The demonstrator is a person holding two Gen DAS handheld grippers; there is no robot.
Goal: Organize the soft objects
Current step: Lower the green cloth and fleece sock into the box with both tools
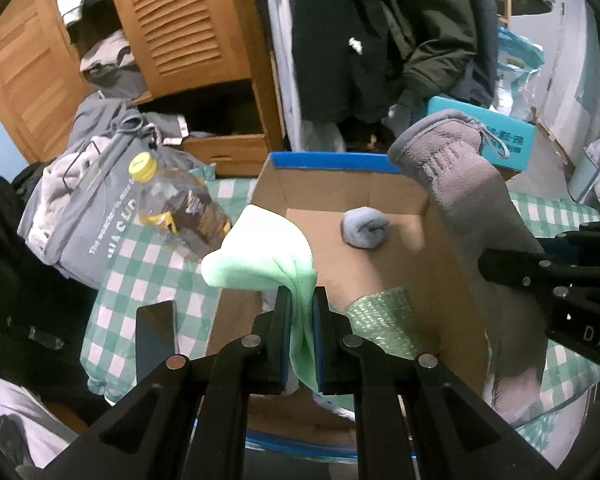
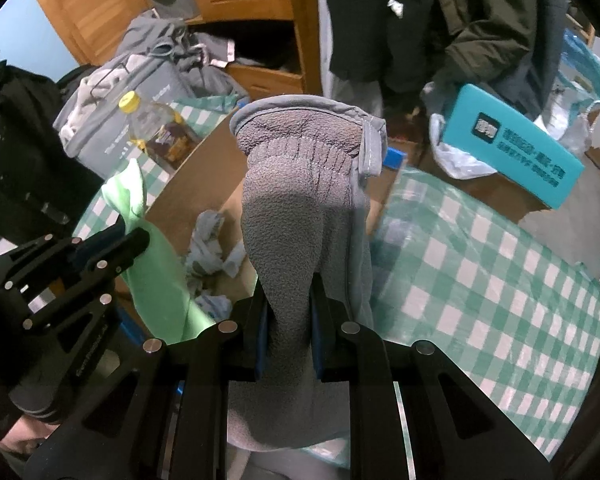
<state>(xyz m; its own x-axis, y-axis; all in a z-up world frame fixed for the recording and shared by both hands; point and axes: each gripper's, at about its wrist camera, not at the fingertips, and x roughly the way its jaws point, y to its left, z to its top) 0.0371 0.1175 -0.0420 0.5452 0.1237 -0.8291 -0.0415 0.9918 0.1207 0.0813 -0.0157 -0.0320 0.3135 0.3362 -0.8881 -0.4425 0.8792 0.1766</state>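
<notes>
The left gripper [image 1: 302, 300] is clamped on a light green sock [image 1: 260, 256], which hangs over the near left edge of an open cardboard box [image 1: 380, 272]. The right gripper [image 2: 288, 292] is clamped on a grey fleece glove [image 2: 300, 184], held above the box's right side. A rolled grey sock [image 1: 365, 227] lies on the box floor near its far wall. The box sits on a green checked cloth [image 2: 480, 272]; a bottle [image 1: 172, 208] lies just beside the box's left edge.
</notes>
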